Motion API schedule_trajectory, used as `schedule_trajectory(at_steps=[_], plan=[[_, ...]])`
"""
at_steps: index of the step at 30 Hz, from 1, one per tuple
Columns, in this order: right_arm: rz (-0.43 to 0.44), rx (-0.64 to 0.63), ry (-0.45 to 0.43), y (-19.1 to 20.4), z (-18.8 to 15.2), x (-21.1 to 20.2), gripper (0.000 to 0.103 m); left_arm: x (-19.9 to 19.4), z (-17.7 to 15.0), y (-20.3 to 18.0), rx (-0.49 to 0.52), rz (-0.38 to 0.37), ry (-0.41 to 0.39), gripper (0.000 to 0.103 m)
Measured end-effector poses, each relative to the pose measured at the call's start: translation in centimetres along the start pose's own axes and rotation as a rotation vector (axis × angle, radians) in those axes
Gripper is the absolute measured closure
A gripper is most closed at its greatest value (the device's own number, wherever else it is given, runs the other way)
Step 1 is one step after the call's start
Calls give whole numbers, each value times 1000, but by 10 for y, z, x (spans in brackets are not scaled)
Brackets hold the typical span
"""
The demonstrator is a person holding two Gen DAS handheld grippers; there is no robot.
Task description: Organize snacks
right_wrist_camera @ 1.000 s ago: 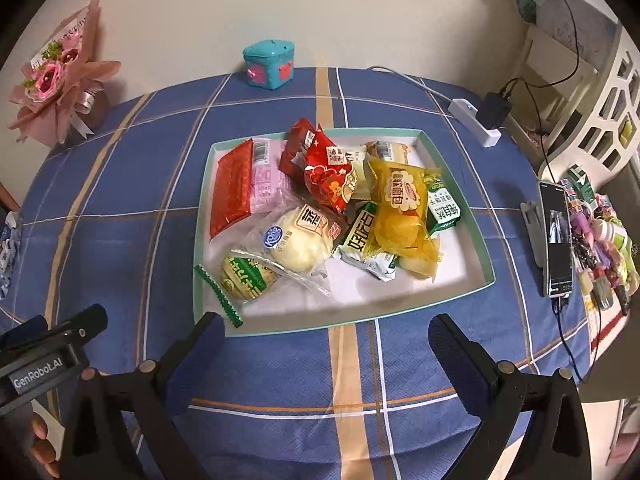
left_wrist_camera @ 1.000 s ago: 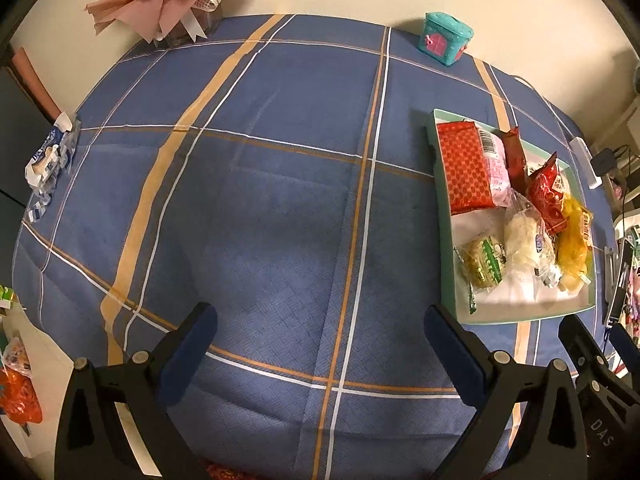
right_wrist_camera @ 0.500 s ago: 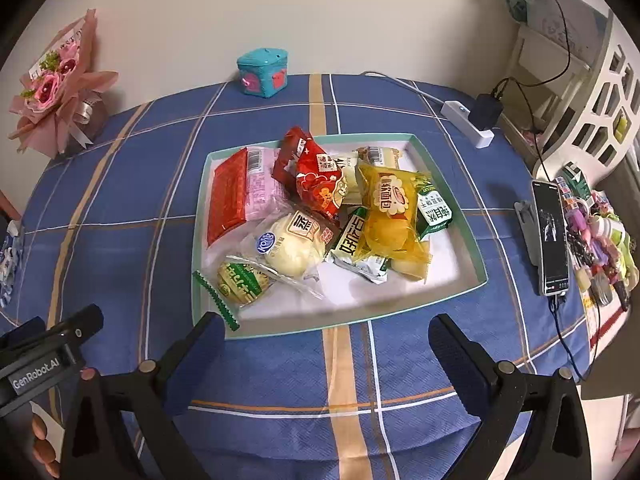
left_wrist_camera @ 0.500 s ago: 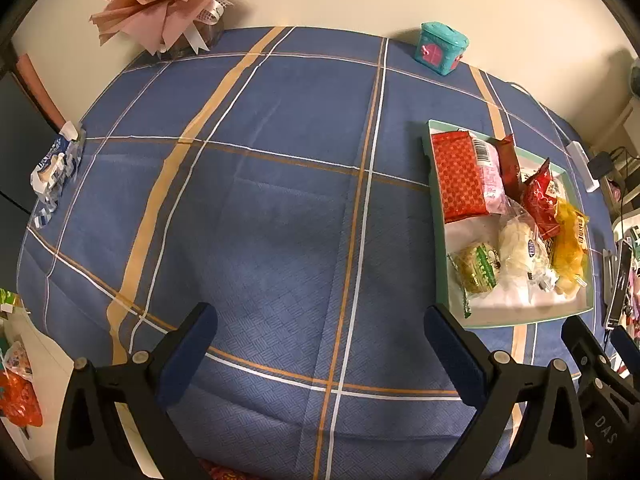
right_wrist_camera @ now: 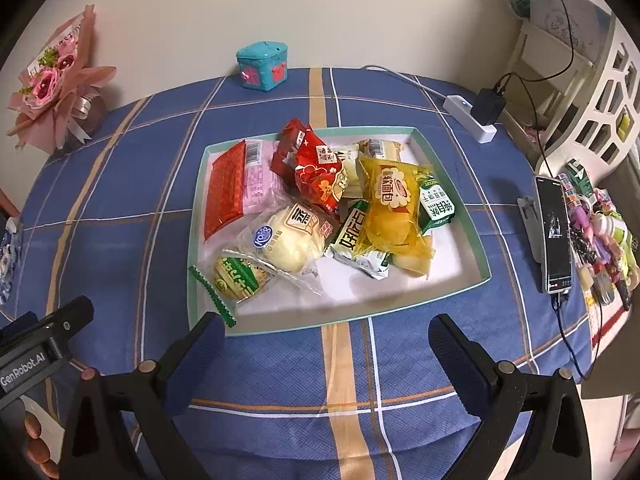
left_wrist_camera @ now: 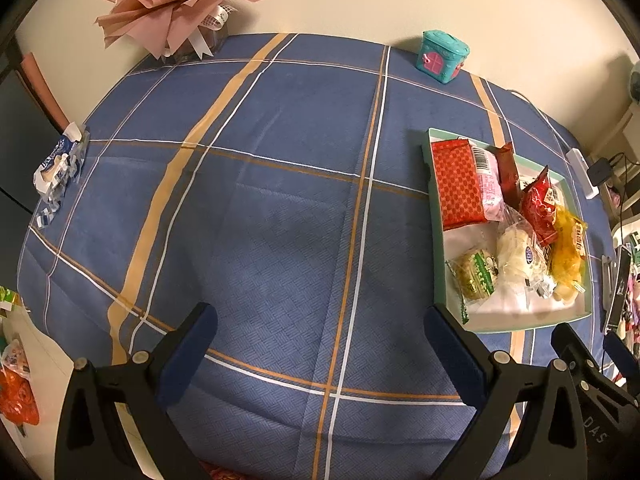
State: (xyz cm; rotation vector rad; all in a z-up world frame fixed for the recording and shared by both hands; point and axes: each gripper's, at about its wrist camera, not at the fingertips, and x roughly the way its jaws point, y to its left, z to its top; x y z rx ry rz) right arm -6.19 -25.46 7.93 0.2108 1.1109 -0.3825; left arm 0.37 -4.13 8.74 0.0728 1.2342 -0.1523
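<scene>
We hold our left gripper (left_wrist_camera: 320, 344) with its fingers spread wide, gripping nothing, above bare blue plaid tablecloth (left_wrist_camera: 280, 200); our right gripper (right_wrist_camera: 326, 350) is likewise spread wide and empty, hanging just short of the near rim of the tray (right_wrist_camera: 482, 272). The snacks lie heaped in that tray — a green-labelled bun (right_wrist_camera: 238, 276) at the near left corner, a white steamed bun packet (right_wrist_camera: 288, 240) behind it, a yellow bread bag (right_wrist_camera: 394, 208) to the right, a long red packet (right_wrist_camera: 226, 192) along the left wall and a red crinkled bag (right_wrist_camera: 320, 174) further back. Nothing stands between our fingers and the tray. Right of it a phone (right_wrist_camera: 554, 232) rests propped up; beyond, a teal box (right_wrist_camera: 262, 66) sits at the far table edge, and a pink bouquet (right_wrist_camera: 52, 88) stands at the far left corner. Both grippers point forward, tilted down over the table.
</scene>
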Motion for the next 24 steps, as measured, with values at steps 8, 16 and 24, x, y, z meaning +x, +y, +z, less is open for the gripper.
schedule_trajectory(at_steps=[8,16,24], plan=[[1,-3,0,0,1,1,0,4,0,0,-10,7,5,0],[4,-6,-2,1,1,2,0,8,1,-2,-5,8,10,0],[4,-8,1,2,2,6,0,9,2,-4,-2,1,5,0]])
